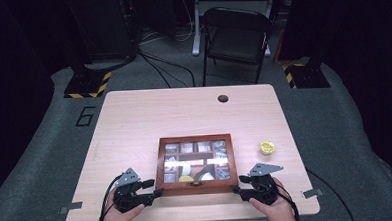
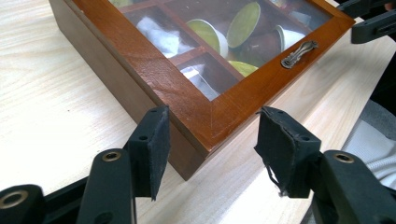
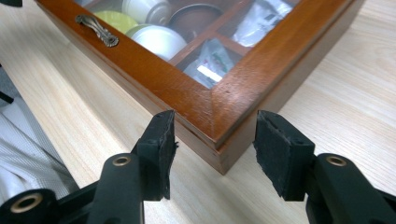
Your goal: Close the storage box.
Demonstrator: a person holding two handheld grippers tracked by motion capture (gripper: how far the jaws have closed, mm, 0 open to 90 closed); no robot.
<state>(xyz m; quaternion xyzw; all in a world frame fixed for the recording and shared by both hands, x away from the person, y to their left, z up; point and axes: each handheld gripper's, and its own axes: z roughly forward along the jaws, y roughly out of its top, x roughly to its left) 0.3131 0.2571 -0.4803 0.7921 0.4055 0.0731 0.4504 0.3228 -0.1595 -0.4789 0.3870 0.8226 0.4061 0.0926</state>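
So there's a wooden box point(image 1: 194, 161) with a glass lid sitting near the front edge of the counter point(image 1: 134, 123), small cups and packets sorted in its compartments. The left gripper point(image 2: 210, 140) straddles the box's near left corner, jaws apart, and the pads aren't pressing the wood. The right gripper point(image 3: 215, 140) does the same at the near right corner, also open with a gap on both sides. A little metal handle point(image 2: 299, 53) sits on the lid's front rail. A small yellow cup point(image 1: 266, 147) stands alone, right of the box.
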